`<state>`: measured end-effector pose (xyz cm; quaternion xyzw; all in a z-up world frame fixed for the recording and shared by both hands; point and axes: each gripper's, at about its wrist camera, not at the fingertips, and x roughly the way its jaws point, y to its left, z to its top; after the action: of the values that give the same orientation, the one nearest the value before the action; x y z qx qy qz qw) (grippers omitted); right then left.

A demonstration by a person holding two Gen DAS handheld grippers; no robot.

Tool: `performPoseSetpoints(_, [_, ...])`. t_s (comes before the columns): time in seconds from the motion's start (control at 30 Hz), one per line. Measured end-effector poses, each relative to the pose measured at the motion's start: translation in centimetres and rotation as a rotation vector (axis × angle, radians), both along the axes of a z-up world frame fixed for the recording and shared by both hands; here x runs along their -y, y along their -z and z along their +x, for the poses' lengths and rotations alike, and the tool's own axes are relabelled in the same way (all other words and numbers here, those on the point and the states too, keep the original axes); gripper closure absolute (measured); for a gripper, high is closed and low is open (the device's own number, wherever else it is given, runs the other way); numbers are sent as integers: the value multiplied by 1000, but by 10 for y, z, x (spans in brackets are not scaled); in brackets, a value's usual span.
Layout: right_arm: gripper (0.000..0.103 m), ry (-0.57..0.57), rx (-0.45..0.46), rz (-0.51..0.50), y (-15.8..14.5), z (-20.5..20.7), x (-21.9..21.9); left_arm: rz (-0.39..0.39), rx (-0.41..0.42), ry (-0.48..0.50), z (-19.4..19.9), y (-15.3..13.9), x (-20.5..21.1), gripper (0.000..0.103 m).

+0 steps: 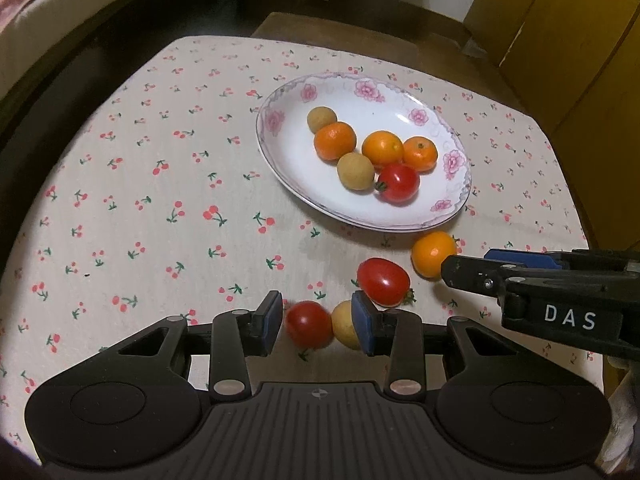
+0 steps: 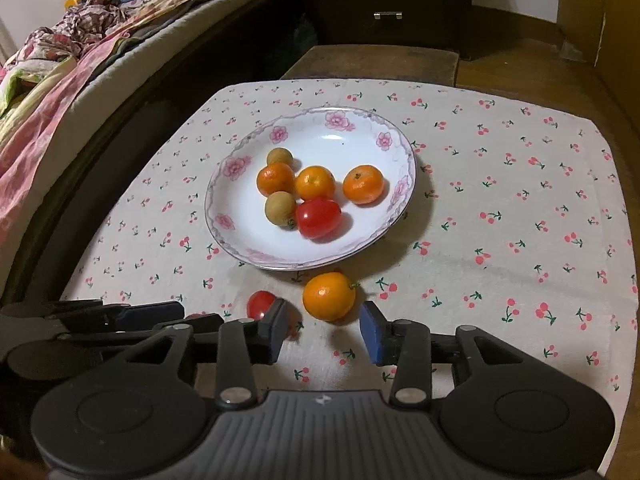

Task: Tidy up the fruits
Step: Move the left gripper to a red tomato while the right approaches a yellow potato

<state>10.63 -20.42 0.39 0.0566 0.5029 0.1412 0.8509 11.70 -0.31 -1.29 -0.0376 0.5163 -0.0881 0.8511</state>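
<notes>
Four fruits off the plate (image 2: pixel 394 222) — pickup underway.
Left gripper (image 1: pixel 316 326) spread around a tomato (image 1: pixel 308 324); right gripper (image 2: pixel 325 325) spread before an orange (image 2: pixel 329 296) — both need closing.

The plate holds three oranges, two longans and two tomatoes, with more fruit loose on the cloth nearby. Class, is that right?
Not quite. The plate holds only one tomato, not two; the right wrist view shows this clearly. The three oranges and two longans are correct, and more fruit does lie loose on the cloth nearby, including an orange.
</notes>
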Motion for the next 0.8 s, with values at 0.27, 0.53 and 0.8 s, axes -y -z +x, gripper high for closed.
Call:
performPoseSetpoints(0.27, [63,1,-7,4,2,3,0,-4,-3,-21,1,0,-4,56])
performPoseSetpoints(0.53, [62,-2,-16,-2,5,3,-1,2,-7,-52,0,2,-9,55])
performPoseSetpoints(0.8, [62,-12,-22,-2,7,2,-3,6,-28,-65,6,11,-4,57])
